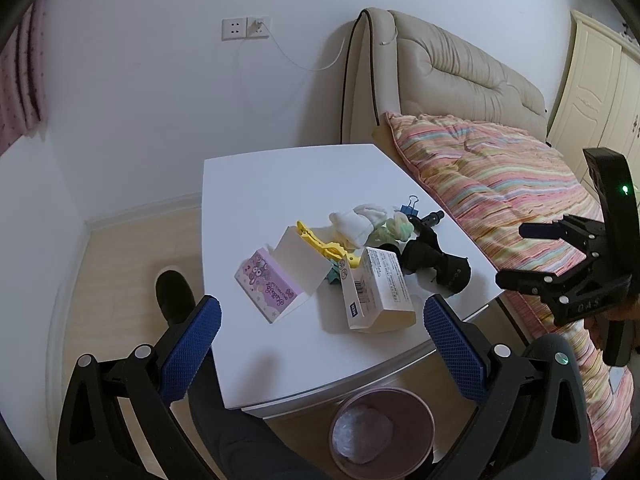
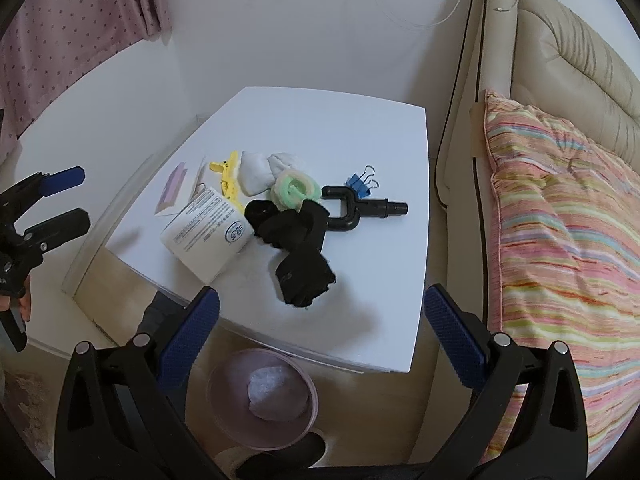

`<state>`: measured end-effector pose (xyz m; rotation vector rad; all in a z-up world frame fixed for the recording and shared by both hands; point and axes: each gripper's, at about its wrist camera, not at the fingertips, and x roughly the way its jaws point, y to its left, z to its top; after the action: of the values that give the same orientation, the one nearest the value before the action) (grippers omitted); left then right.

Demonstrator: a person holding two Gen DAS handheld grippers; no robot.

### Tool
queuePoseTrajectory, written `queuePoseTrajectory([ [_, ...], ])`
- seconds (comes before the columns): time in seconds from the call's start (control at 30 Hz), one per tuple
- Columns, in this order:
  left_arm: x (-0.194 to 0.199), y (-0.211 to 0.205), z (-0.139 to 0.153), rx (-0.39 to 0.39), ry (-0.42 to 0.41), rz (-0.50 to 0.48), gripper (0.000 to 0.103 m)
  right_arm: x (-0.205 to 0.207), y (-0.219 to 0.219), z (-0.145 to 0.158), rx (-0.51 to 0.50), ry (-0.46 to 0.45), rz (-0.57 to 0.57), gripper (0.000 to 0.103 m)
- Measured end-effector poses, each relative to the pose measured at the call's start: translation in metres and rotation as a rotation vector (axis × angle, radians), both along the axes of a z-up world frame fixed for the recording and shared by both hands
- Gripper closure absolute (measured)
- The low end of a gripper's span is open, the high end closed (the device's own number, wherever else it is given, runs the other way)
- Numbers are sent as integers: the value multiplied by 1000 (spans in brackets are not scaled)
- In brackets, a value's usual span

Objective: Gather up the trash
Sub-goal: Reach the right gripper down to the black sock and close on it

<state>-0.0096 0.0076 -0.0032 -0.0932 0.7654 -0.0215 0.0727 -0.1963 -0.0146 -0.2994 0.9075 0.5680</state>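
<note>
Left wrist view: left gripper [image 1: 322, 340] and right gripper [image 2: 322, 338] are held wide open, empty, above the table's [image 1: 280, 184] near edge. 2 empty cartons are seen: pink box [image 1: 269, 289], white box [image 1: 378, 294], near front edge. Both judged light, crushable; best pinched across narrow sides. 1 bin [image 1: 382, 432] is on the floor below.
</note>
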Motion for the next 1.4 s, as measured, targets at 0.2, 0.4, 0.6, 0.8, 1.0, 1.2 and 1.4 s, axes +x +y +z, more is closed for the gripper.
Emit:
queuePoseTrajectory([
  [0.2, -1, 1, -1, -6, 0, 4, 6, 22, 13, -2, -49, 30, 53, 3],
  [0.4, -2, 4, -2, -12, 3, 7, 6, 44, 30, -14, -123, 87, 113, 3],
  [0.6, -3, 8, -2, -25, 6, 22, 6, 59, 47, -29, -183, 145, 173, 3],
  [0.8, -4, 11, -5, -33, 15, 21, 6, 71, 55, -41, -220, 207, 206, 29],
  [1.0, -7, 16, -8, -47, 16, 31, 6, 75, 58, -50, -216, 261, 225, 46],
  [1.2, -8, 19, -10, -57, 21, 32, 6, 76, 60, -55, -210, 289, 233, 60],
  [1.4, -8, 18, -12, -63, 27, 32, 6, 73, 59, -56, -201, 276, 235, 74],
])
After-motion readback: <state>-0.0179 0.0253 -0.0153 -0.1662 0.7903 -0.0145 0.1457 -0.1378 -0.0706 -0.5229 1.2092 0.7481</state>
